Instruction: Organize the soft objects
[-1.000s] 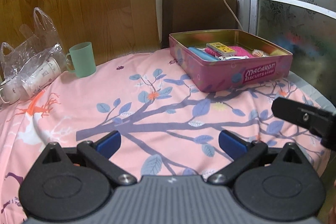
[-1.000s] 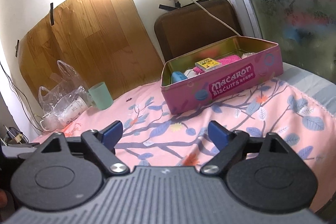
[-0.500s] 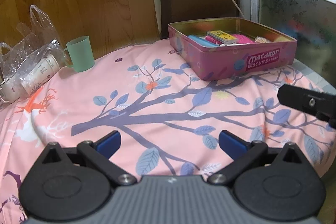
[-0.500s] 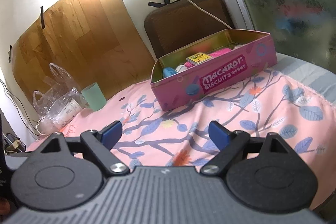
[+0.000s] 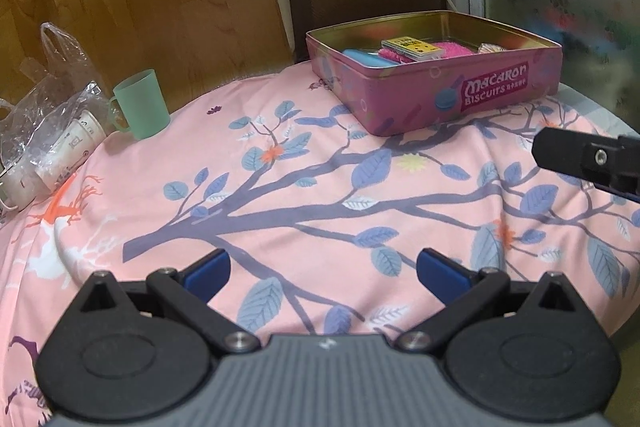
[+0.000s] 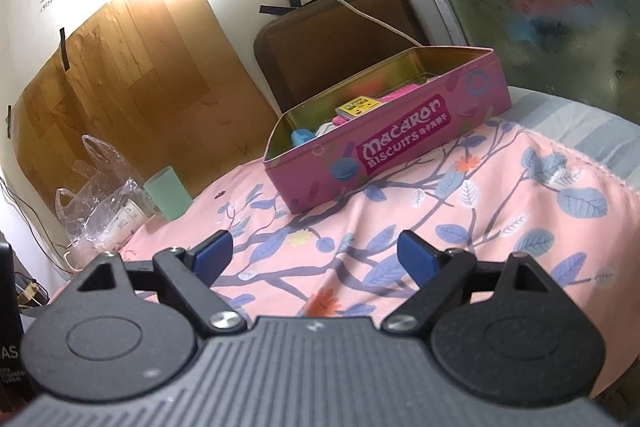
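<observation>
Two grippers, left gripper [image 5: 322, 273] and right gripper [image 6: 314, 255], both gaping empty at lower frame, pink tin [image 5: 460, 95] sitting upper right, its near wall partly hiding the contents, plastic bag [image 5: 44, 103] getting cropped at left edge.

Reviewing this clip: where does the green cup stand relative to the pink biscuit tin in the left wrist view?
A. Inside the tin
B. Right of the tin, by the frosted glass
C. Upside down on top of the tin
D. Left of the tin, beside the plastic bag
D: the green cup stands upright on the floral cloth, well left of the pink biscuit tin, next to the plastic bag.
</observation>
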`<state>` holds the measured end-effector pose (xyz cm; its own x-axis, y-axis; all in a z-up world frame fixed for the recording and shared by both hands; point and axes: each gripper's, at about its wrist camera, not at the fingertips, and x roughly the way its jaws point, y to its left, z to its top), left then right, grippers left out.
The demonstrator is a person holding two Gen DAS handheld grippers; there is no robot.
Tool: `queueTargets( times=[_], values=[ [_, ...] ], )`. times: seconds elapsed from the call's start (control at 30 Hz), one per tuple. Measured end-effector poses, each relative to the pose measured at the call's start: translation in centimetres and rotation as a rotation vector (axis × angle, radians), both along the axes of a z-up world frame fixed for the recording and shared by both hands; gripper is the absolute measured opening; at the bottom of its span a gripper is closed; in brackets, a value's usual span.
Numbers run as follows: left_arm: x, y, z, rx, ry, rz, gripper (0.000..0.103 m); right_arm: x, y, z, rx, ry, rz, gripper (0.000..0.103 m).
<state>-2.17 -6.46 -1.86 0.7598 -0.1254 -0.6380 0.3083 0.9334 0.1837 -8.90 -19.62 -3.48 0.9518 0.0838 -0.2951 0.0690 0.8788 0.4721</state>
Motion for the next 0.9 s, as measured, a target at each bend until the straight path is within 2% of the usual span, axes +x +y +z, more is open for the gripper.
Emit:
queueTargets(
  times=[0.5, 0.9],
  values=[
    [-0.05, -0.49, -0.4, 0.016, 0.007, -0.006, 0.103, 0.1, -0.9, -0.5, 0.022, 0.008, -0.022, 0.091],
    [-0.92, -0.99, -0.49, 0.015, 0.022, -0.046, 0.103, -0.13, -0.84, -0.45, 0.027, 0.005, -0.04, 0.091]
  ],
)
